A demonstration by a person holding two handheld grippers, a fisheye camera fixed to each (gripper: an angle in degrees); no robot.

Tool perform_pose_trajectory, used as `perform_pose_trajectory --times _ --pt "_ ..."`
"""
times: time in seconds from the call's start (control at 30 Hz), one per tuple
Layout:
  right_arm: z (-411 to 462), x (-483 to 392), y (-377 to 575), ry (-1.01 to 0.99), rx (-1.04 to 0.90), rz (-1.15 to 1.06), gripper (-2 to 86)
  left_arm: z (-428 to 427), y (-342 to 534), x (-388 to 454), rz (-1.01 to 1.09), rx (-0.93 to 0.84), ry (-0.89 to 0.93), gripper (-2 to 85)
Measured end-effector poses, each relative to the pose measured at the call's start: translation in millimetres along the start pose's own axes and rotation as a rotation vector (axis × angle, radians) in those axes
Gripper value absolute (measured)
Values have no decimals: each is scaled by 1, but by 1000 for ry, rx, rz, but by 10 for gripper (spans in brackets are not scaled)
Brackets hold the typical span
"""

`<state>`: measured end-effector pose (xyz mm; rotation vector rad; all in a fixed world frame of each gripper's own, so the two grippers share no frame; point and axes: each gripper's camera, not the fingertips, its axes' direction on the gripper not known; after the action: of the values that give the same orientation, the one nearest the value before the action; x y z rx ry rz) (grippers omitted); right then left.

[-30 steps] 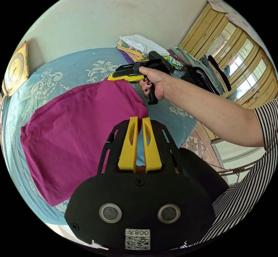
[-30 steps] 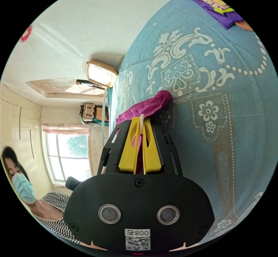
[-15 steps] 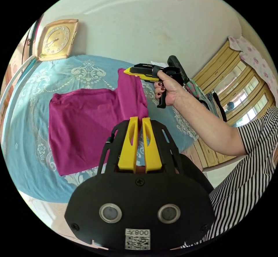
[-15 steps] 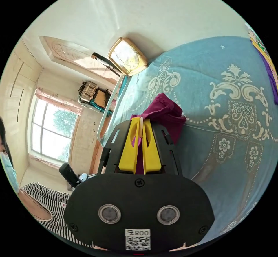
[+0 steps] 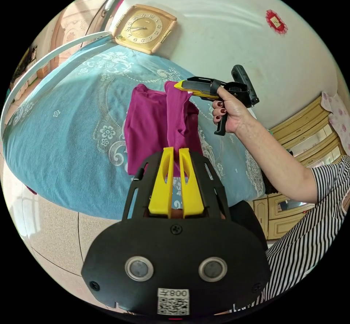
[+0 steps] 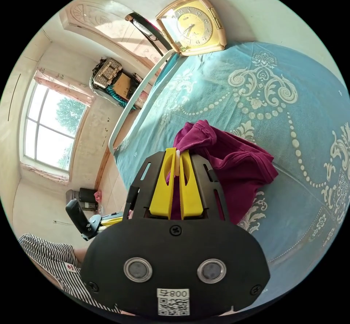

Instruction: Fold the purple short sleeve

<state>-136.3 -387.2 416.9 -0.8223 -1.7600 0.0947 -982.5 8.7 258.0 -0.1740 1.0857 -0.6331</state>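
Observation:
The purple short-sleeve shirt point(image 5: 153, 127) lies doubled over on the blue patterned bedspread point(image 5: 73, 127), with one edge raised off it. In the left gripper view my left gripper point(image 5: 174, 153) is shut on the near end of that raised edge. My right gripper point(image 5: 183, 85), held in a hand point(image 5: 229, 112), pinches the far end. In the right gripper view my right gripper point(image 6: 176, 155) is shut on bunched purple shirt point(image 6: 237, 162), with a white tag between the jaws. The left gripper's handle point(image 6: 82, 216) shows low on the left.
A gold-framed clock point(image 5: 142, 28) leans against the wall at the head of the bed, also the clock point(image 6: 191, 25). A white bed rail point(image 6: 133, 101) borders the bed. Tiled floor point(image 5: 43, 236) lies below its edge. Yellow wardrobes point(image 5: 302, 138) stand beyond the striped sleeve point(image 5: 321, 211). A window point(image 6: 51, 127) is bright.
Both grippers have carried the held edge up and across the shirt toward the clock end. The spread-out shirt has become a narrower doubled shape. Both cameras have swung with the hands.

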Motion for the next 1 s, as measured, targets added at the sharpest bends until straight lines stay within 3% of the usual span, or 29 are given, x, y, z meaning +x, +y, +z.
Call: perform_pose_trajectory --times 0.57,0.7,0.83,1.0 --pt "160 -24 -29 153 -171 -134 16 -62 -3 -82 -236 9 6 37" --pt "179 -43 -38 234 -246 -291 21 -76 -2 -83 -246 16 -9 32" --pt "182 -58 -46 292 -261 -420 17 -99 -3 -72 -243 64 -136 18" --pt "161 -44 -51 265 -193 -426 2 -110 -16 -45 -100 99 -121 6"
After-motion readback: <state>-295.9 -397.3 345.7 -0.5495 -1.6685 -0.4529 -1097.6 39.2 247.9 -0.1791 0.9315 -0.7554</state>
